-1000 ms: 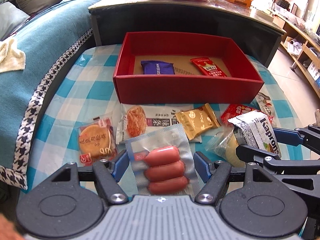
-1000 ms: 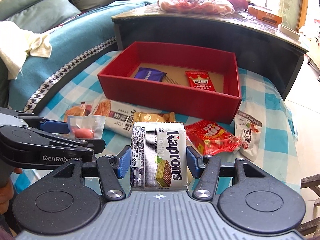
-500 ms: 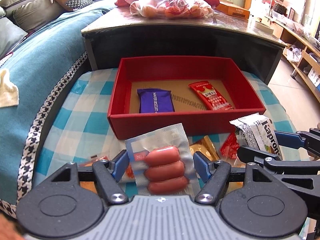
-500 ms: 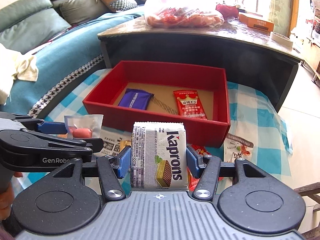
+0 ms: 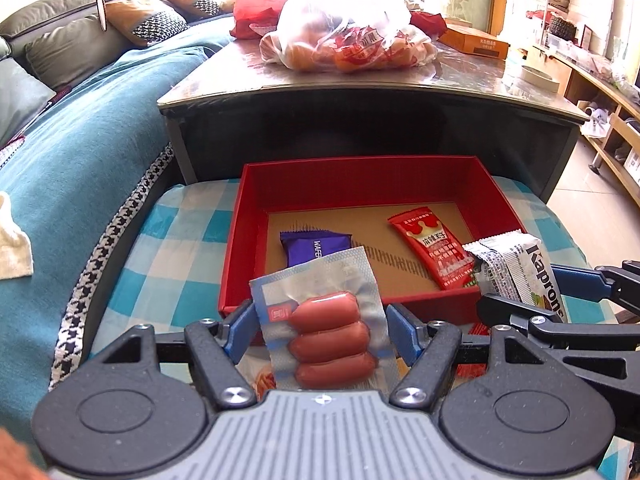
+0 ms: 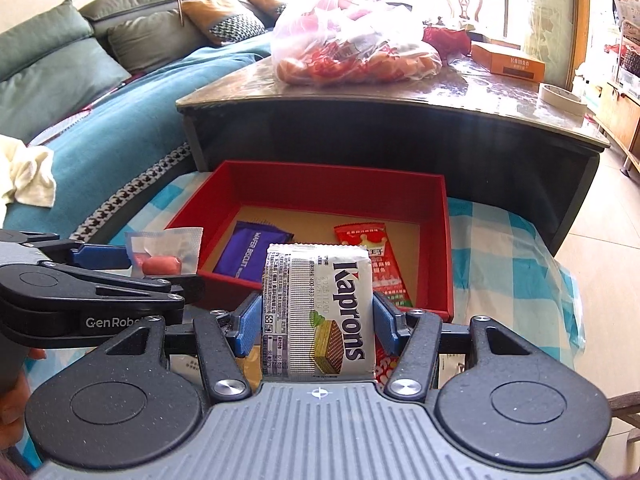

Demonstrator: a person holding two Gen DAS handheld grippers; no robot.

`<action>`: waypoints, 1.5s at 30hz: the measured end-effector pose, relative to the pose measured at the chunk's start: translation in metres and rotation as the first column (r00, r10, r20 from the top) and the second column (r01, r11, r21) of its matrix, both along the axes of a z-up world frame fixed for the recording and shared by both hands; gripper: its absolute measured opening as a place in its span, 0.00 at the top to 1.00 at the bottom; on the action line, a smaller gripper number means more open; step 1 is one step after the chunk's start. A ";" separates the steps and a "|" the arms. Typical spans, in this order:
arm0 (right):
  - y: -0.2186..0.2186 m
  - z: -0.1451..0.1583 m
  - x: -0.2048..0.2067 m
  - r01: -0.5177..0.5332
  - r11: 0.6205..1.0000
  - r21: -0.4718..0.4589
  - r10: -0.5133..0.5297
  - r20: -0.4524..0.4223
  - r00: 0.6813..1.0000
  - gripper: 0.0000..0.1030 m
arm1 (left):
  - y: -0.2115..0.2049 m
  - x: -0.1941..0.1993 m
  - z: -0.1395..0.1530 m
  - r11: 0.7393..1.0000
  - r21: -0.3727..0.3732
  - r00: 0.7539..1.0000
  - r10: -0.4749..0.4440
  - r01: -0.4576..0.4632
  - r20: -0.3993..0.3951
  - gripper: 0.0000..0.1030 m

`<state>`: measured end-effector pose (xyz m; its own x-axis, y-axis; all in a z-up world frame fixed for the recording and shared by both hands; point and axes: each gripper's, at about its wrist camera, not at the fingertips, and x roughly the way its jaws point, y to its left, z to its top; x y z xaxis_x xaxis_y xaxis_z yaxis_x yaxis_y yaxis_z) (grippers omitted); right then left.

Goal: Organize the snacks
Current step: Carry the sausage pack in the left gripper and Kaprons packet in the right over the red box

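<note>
My left gripper [image 5: 320, 330] is shut on a clear vacuum pack of three sausages [image 5: 326, 330], held in the air at the near wall of the red box [image 5: 344, 176]. My right gripper [image 6: 316, 320] is shut on a white Kaprons wafer pack [image 6: 320, 312], also lifted, just in front of the red box [image 6: 320, 178]. Inside the box lie a purple wafer biscuit pack [image 5: 312, 246] and a red snack sachet [image 5: 430, 246]. From the right wrist view the left gripper [image 6: 132, 264] with its sausage pack [image 6: 162, 256] shows at left.
The box stands on a blue-and-white checked cloth [image 5: 176, 240], against a dark table [image 5: 360, 120] bearing a plastic bag of snacks [image 5: 348, 40] and an orange carton [image 5: 476, 42]. A teal-covered sofa [image 5: 80, 128] lies left. More snack packets [image 6: 384, 364] lie under the grippers.
Both grippers, each keeping its pack, rose and moved forward toward the red box. The loose snacks on the cloth slid out of sight beneath them.
</note>
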<state>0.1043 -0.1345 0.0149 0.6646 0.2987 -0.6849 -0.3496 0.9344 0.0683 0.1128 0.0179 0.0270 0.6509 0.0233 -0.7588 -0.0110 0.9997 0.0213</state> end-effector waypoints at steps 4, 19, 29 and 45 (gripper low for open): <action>0.002 0.000 0.010 -0.001 1.000 -0.006 0.001 0.004 1.000 0.38 | 0.001 0.010 0.000 1.000 0.005 1.000 0.007 -0.007 0.004 0.05; 0.007 -0.001 0.043 0.003 1.000 -0.014 -0.003 0.023 1.000 0.37 | 0.003 0.046 -0.002 1.000 0.024 1.000 0.012 -0.012 0.014 0.05; 0.011 -0.001 0.061 0.004 1.000 -0.012 -0.003 0.035 0.999 0.37 | 0.006 0.065 -0.003 0.999 0.031 0.999 0.022 -0.023 0.025 0.05; 0.019 -0.031 0.097 -0.009 1.000 -0.016 0.009 -0.010 1.000 0.37 | 0.011 0.101 -0.034 0.997 0.050 0.998 0.056 -0.054 -0.034 0.06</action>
<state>0.2016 -0.1155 -0.0157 0.6550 0.2933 -0.6964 -0.3573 0.9323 0.0565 0.2137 0.0286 -0.0075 0.6207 0.0960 -0.7782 -0.0642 0.9954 0.0716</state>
